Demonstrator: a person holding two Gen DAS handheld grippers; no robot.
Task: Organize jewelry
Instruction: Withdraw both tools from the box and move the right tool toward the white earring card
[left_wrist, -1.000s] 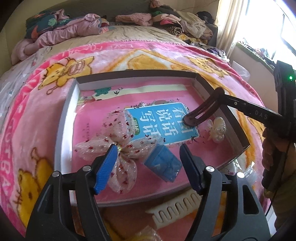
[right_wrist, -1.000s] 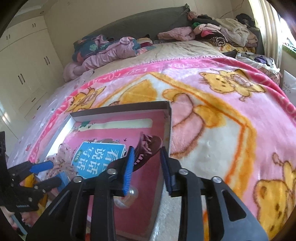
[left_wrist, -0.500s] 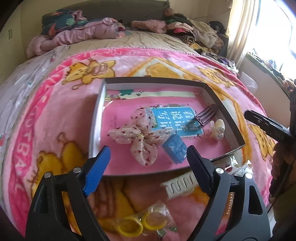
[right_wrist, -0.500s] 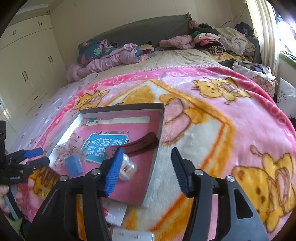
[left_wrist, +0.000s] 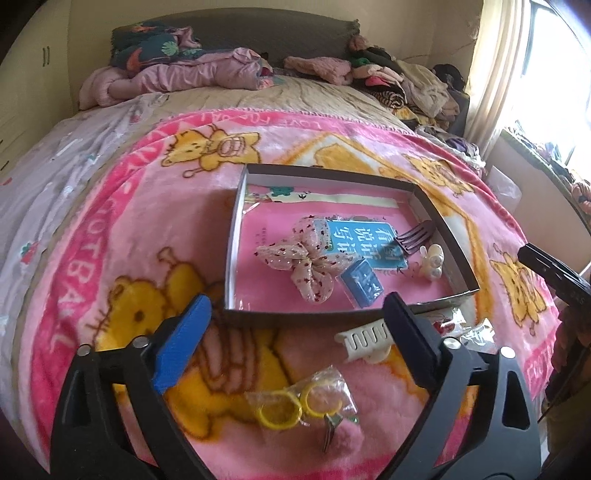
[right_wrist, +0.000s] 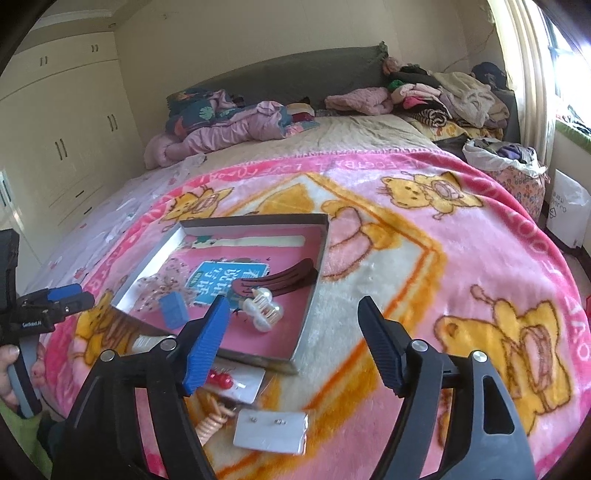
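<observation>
Pink blanket (left_wrist: 122, 236) with yellow bears; dark-red comb (right_wrist: 280, 280); blue box (left_wrist: 362, 282).

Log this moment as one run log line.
left gripper: open, just opening, empty | right gripper: open, just opening, empty | dark hair clip: in box | white comb: outside box

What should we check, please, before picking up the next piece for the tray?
1. Left gripper free: ok, jaws just opened, nothing between them.
2. Right gripper free: ok, jaws just opened, nothing between them.
3. Brown clip in the tray: ok, beside the pearl clip.
4. Room in tray: ok, bare pink floor near its front wall.
5. Pieces left outside: not ok, white comb, yellow rings bag, earring card lie on the blanket.
6. Comb reachable: ok, just before the left jaws.
</observation>
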